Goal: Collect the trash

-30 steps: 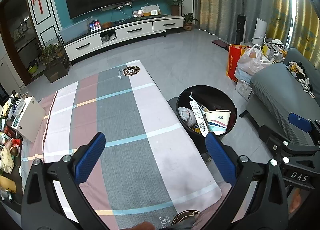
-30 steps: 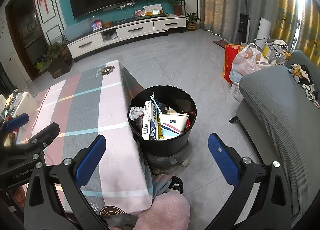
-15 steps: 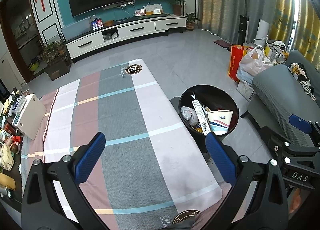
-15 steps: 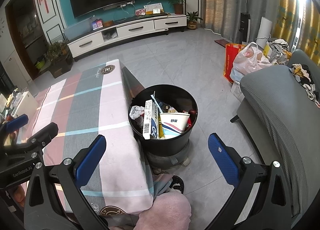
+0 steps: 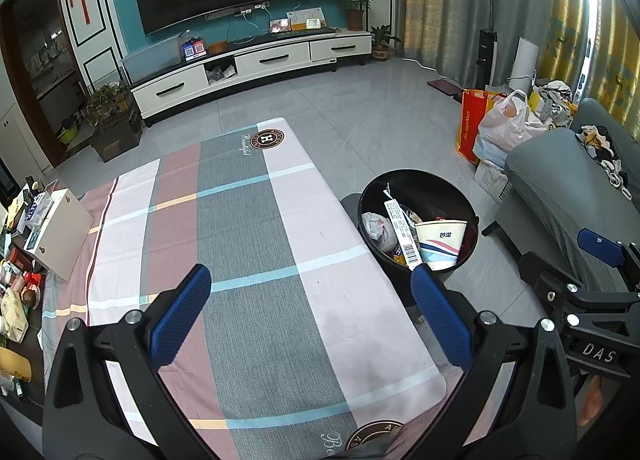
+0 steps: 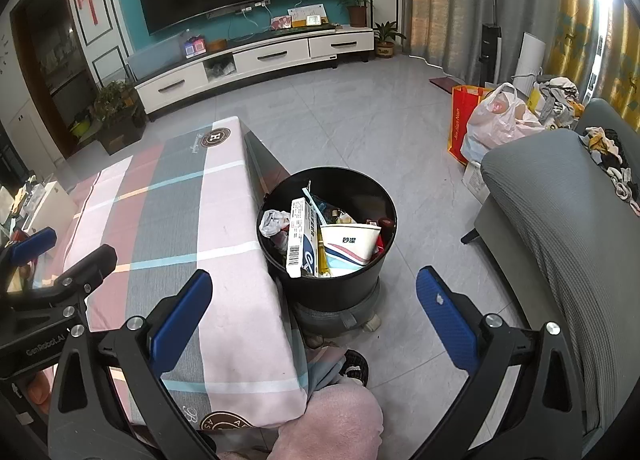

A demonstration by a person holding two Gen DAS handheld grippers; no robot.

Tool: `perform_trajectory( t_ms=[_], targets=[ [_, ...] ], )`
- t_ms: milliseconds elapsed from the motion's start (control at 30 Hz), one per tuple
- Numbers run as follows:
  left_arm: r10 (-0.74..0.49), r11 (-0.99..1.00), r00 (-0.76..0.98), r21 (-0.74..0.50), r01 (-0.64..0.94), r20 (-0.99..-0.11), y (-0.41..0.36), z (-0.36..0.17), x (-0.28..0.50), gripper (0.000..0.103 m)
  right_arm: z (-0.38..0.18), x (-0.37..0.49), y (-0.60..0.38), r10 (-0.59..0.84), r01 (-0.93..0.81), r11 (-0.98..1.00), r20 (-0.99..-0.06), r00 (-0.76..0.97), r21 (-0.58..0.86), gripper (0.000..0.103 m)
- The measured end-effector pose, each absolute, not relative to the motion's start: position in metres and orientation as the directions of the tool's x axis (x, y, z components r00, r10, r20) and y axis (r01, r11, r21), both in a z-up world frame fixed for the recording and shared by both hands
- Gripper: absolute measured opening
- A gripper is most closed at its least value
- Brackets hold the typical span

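A black round trash bin (image 5: pixel 472 216) (image 6: pixel 372 196) stands on the floor at the right side of the table. It holds a paper cup (image 6: pixel 350 246), a long carton (image 6: pixel 299 242), a crumpled bag (image 6: pixel 272 222) and other trash. My left gripper (image 5: pixel 310 314) is open and empty above the striped tablecloth (image 5: pixel 248 228). My right gripper (image 6: pixel 314 316) is open and empty above the floor, just in front of the bin.
A grey sofa (image 6: pixel 568 228) stands to the right. Bags (image 6: pixel 496 120) sit on the floor beyond it. A white box (image 5: pixel 60 228) and clutter lie at the table's left. A TV cabinet (image 5: pixel 256 64) lines the far wall. A person's knee (image 6: pixel 332 424) is below.
Both views have shifted only slightly; the left gripper has drifted a little. Both grippers stay open and empty.
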State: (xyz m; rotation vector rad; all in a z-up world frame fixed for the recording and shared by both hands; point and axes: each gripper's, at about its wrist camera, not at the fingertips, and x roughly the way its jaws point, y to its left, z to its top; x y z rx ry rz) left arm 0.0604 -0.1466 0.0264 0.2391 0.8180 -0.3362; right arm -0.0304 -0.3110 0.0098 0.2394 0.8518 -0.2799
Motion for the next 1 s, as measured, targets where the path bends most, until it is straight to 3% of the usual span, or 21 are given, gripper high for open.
perform_trajectory(
  t_ms=[1000],
  targets=[
    [-0.195,0.924,0.634,0.076,0.374,-0.748,-0.1426,0.0242,0.0630,0.100,0.0040,-0.0302,-0.3099,-0.142,0.333,0.938,-0.771,0.620,0.095,0.100]
  ],
)
